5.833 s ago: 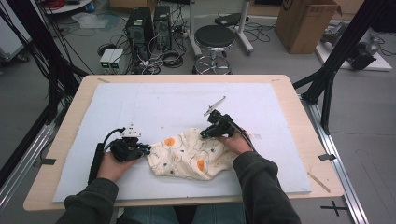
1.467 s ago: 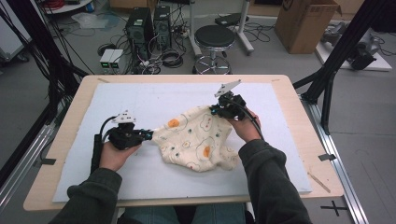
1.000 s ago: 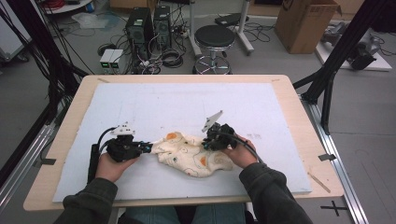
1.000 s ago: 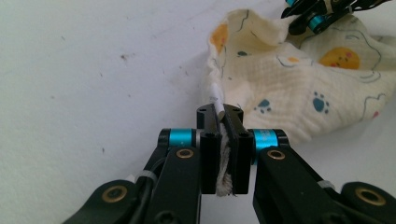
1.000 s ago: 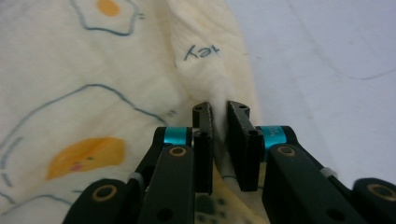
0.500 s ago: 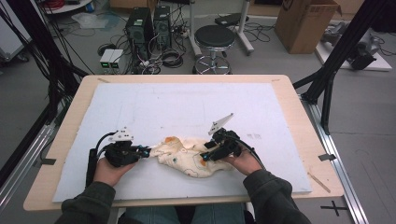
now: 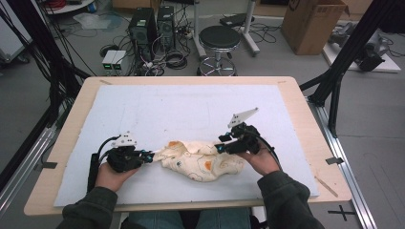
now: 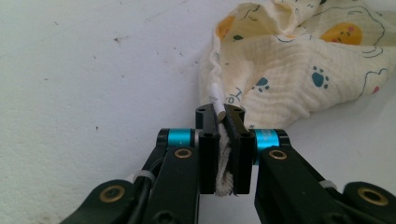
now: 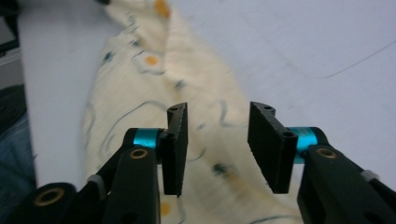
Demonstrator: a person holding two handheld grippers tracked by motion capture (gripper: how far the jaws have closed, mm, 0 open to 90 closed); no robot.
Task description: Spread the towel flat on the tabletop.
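Observation:
A cream cloth (image 7: 200,160) printed with orange spots and blue paw marks lies bunched in a long heap near the front of the white mat (image 7: 191,105). My left gripper (image 7: 152,156) rests at the heap's left end. In the left gripper view it (image 8: 219,112) is shut on a hem of the cloth (image 8: 299,60), which is pinched between the pads. My right gripper (image 7: 220,145) hovers at the heap's right end. In the right gripper view it (image 9: 217,116) is open with nothing between the pads, and the cloth (image 9: 149,88) lies blurred beyond. Its jaws have just been closing a little.
The wooden table's rim (image 7: 313,129) frames the mat. Past its far edge stand a black stool (image 7: 219,38), computer towers (image 7: 148,24) with cables, and a cardboard box (image 7: 310,19). Black frame legs (image 7: 344,67) rise at the right.
My right gripper drew the cloth's far side towards the person, let go of it and lifted off to the right. The cloth is now a narrower heap. My left gripper kept still.

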